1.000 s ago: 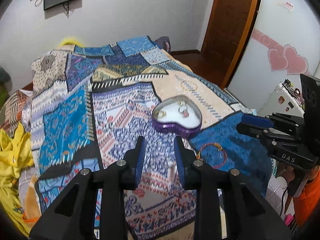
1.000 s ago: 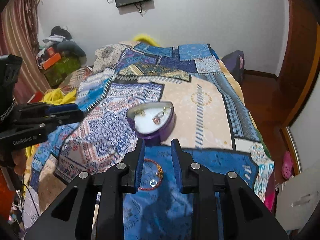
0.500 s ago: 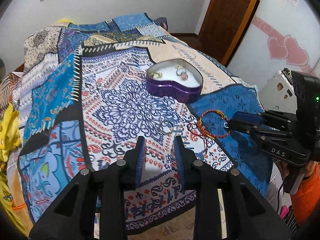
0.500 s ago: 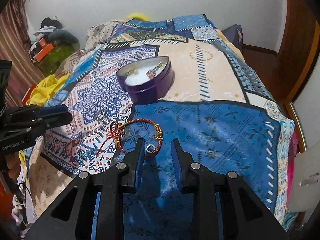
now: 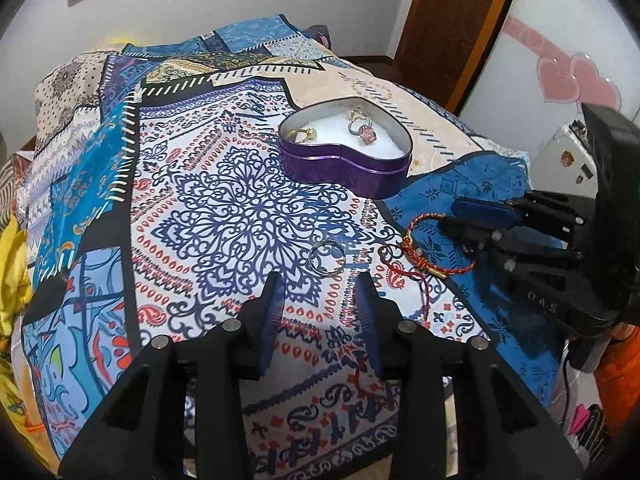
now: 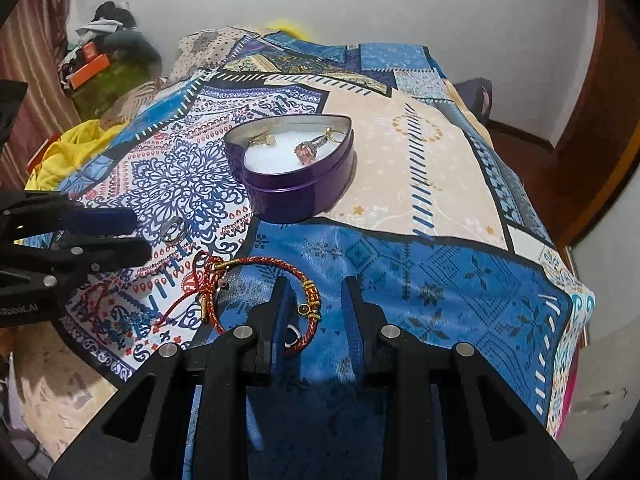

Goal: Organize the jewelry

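your left gripper [image 5: 320,280] has its jaws parted with nothing between them, and the silver ring [image 5: 327,257] lies flat on the bedspread [image 5: 224,216] just beyond the tips, almost on your centre line. your right gripper [image 6: 314,284] is parted and empty too, standing over the near arc of the red cord bracelet [image 6: 264,292]; its left finger [image 6: 276,300] hides part of the cord, and whether it touches the cord i cannot tell.

for the bracelet, i'd straddle one strand of the loop near the gold beads, where it looks stiffest, press the tips lightly into the soft cover, then pinch. avoid the loose red tail toward the knot: it could drag and snag on the lift. for the ring, come down steeply so one finger lands inside the hoop and the other outside; a flat band on fabric is likely to skid away from a shallow approach.

the purple heart-shaped tin [image 5: 346,162] sits open farther up the bed, well apart from both pieces, with a pink-stoned ring [image 6: 308,151] and a gold ring [image 5: 303,134] already on its white lining.

compared with a second ago, both grippers have dropped toward the bed. the ring, out of sight in the left view then, now sits just ahead of your left tips, and the bracelet, then just peeking between your right fingers, now spreads across that view.
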`<action>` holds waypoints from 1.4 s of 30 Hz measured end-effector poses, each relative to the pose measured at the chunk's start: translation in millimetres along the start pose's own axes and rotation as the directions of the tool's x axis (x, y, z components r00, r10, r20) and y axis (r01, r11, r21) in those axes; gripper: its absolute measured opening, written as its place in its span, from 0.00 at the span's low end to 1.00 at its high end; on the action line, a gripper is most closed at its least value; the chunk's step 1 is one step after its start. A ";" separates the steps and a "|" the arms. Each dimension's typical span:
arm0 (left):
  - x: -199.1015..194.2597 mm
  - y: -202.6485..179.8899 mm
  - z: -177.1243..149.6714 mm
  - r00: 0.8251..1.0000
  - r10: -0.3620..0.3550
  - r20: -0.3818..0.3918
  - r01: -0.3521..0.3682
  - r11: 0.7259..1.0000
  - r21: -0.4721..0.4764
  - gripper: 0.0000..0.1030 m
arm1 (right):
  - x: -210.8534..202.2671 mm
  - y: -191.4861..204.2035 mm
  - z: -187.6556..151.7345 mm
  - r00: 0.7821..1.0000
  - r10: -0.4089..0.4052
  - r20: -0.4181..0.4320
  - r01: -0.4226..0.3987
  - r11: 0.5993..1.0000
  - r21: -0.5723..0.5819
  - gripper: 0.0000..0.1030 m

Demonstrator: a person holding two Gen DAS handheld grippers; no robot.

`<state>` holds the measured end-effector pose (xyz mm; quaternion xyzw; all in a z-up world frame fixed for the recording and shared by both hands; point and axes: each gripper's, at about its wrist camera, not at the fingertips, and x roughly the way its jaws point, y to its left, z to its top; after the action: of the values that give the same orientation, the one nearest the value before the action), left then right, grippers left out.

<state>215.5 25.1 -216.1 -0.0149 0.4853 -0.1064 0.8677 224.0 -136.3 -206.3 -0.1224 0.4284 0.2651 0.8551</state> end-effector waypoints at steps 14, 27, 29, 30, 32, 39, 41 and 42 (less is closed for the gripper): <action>18.4 -3.8 9.4 1.000 -0.016 -0.005 0.016 1.000 0.007 0.36 | -12.2 -12.7 9.7 0.996 0.036 0.078 -0.040 0.997 0.059 0.09; 16.0 -1.3 10.3 1.000 0.014 0.016 -0.014 1.000 0.003 0.20 | -42.3 -17.4 28.3 0.984 0.028 0.178 -0.044 0.996 0.084 0.09; 11.4 -0.5 10.2 1.000 0.018 0.025 -0.018 1.000 -0.001 0.20 | -46.6 -17.0 31.2 0.981 0.027 0.192 -0.043 0.996 0.081 0.09; 8.7 0.0 10.5 0.999 0.018 0.030 -0.018 1.000 -0.003 0.20 | -49.4 -16.5 33.0 0.980 0.027 0.200 -0.043 0.996 0.077 0.09; 2.1 1.0 11.7 0.999 0.019 0.044 -0.019 1.000 -0.007 0.20 | -53.0 -15.8 35.7 0.977 0.029 0.211 -0.045 0.996 0.074 0.09; -25.0 2.1 20.8 0.994 0.019 0.110 -0.018 1.000 -0.009 0.20 | -65.3 -10.6 48.6 0.966 0.027 0.256 -0.044 0.997 0.058 0.09; -30.7 2.3 24.7 0.992 0.023 0.127 -0.022 1.000 -0.008 0.20 | -65.9 -9.0 52.7 0.964 0.028 0.266 -0.044 0.998 0.055 0.09; -33.9 2.3 26.8 0.990 0.025 0.137 -0.024 1.000 -0.008 0.20 | -65.9 -8.5 53.6 0.963 0.029 0.269 -0.045 0.998 0.054 0.09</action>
<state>221.4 32.0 -173.8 -0.0188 0.4251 -0.0930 0.9002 232.1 -142.9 -121.5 -0.0517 0.3187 0.2822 0.9034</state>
